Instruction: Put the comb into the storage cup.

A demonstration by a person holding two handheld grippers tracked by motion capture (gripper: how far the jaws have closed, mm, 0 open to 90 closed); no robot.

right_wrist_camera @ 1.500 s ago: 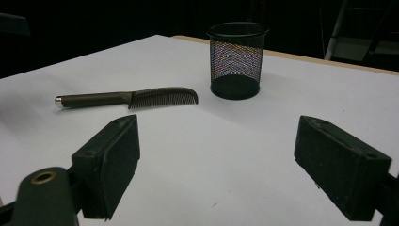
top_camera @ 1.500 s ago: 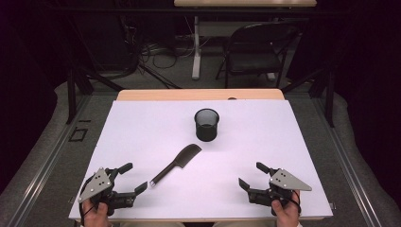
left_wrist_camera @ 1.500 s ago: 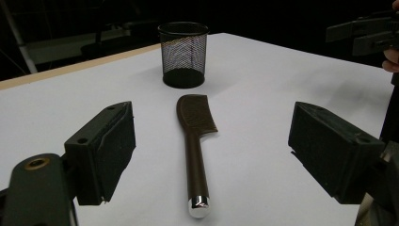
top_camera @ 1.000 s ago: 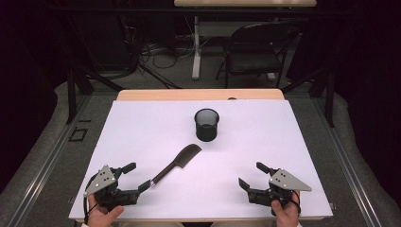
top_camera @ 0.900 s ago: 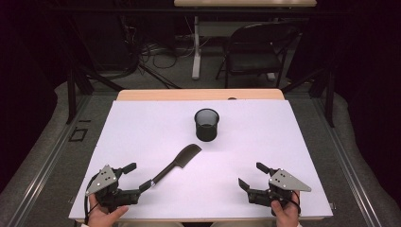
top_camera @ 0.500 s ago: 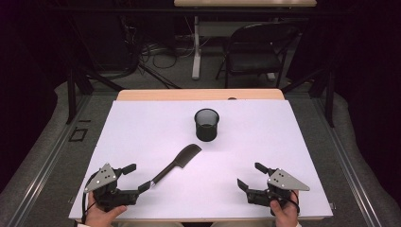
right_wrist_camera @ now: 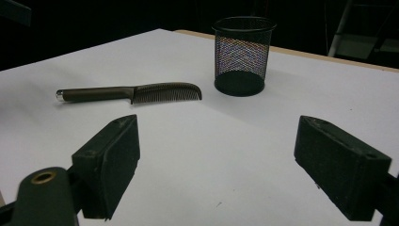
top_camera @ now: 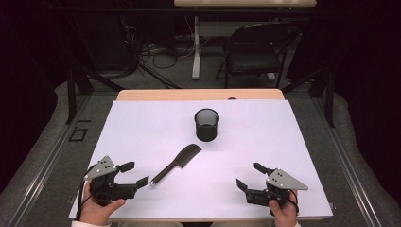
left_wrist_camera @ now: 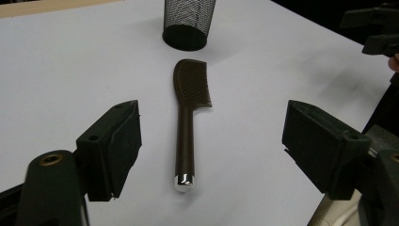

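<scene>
black foam-padded jaws of your left gripper (top_camera: 135,174) stand apart with nothing between the pads, and they have just been closing in a little. they line up on the silver-capped end of the long dark brown plastic comb (left_wrist_camera: 187,120), which lies flat on the white table sheet (top_camera: 142,127) just ahead of them, handle toward you and teeth toward the far side. my reading is that you are at the approach for a pick-up, not yet a grip. the next move calls for easing the jaws forward and down so the thin handle sits squarely between the pads, then closing; the handle is slim and lies flat, so a low approach matters or the pads will skid over it.

your right gripper (top_camera: 249,177) rests near the table's near edge, well apart from the comb, its jaws wide with nothing in them.

farther off, the black wire mesh cup (top_camera: 206,124) stands upright just beyond the comb's toothed end, a likely place to put it. nothing lies between the jaws and the handle. past the table's wooden far edge, a dark folding chair (top_camera: 257,49) stands clear of the work.
</scene>
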